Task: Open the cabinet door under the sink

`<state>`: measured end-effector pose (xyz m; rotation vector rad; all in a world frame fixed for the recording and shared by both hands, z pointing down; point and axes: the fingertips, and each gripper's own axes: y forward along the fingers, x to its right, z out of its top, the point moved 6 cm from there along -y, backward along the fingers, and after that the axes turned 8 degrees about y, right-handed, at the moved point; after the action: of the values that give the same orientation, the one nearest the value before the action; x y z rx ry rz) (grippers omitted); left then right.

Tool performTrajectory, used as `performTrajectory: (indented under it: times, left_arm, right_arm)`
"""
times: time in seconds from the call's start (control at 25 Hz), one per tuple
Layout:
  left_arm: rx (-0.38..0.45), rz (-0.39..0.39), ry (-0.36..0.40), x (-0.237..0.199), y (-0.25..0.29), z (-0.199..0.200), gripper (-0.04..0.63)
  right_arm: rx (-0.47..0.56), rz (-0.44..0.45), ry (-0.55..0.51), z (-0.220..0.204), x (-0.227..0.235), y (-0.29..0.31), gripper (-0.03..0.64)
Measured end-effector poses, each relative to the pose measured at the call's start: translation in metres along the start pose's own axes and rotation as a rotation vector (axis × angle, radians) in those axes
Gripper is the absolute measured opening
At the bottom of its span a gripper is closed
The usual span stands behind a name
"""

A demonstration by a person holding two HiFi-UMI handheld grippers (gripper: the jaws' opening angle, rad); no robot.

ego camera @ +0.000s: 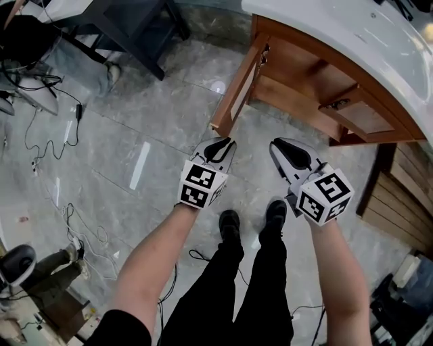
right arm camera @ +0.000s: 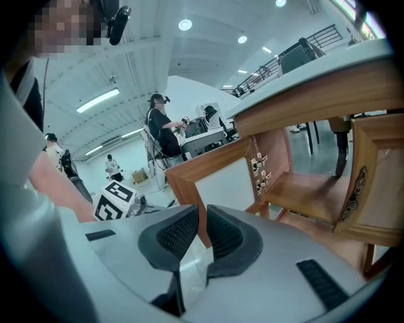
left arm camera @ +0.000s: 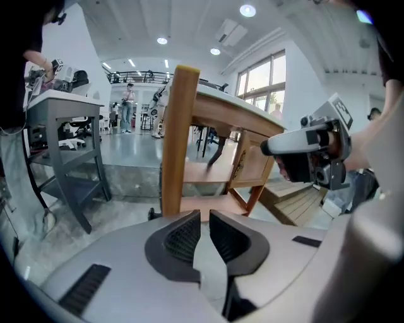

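Note:
The wooden cabinet under the white sink counter (ego camera: 352, 34) has its left door (ego camera: 237, 88) swung wide open, showing the bare inner shelf (left arm camera: 202, 170). Its right door (ego camera: 358, 115), with a dark handle (ego camera: 338, 104), is closed. My left gripper (ego camera: 226, 143) hangs just in front of the open door's free edge (left arm camera: 177, 139), apart from it, jaws a narrow gap apart with nothing between. My right gripper (ego camera: 281, 144) is beside it facing the cabinet opening, its jaws likewise nearly together and empty. The door's hinges (right arm camera: 260, 173) show in the right gripper view.
A dark metal table (ego camera: 128, 20) stands at the back left, with cables (ego camera: 47, 135) across the marble floor. Wooden slat steps (ego camera: 406, 182) lie to the right of the cabinet. My own shoes (ego camera: 230, 223) are just below the grippers. Other people stand far off.

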<state>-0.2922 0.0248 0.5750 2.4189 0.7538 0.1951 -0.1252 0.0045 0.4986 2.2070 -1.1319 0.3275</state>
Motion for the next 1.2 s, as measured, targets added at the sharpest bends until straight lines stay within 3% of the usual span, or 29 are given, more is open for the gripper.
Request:
performTrajectory:
  times: [0.44,0.6,0.8,1.04,1.2]
  left_arm:
    - [0.07,-0.12,0.063,0.049,0.024,0.065,0.057]
    - [0.087,-0.122,0.073,0.057,0.06,0.089,0.052]
    - [0.079,-0.135,0.031,0.072,0.106,0.108,0.051]
    - [0.04,-0.169,0.076,0.092,0.168,0.139,0.051]
    - [0.038,-0.175,0.099,0.096,0.201,0.158,0.051]
  right_arm:
    - [0.062,-0.136,0.02,0.017,0.035,-0.03,0.046]
    - [0.091,-0.201,0.053,0.015,0.075,-0.045,0.046]
    - [0.089,-0.292,0.093,0.006,0.127,-0.079,0.046]
    - [0.095,-0.377,0.108,0.014,0.195,-0.1,0.055]
    - [0.09,-0.386,0.124,0.019,0.222,-0.094,0.095]
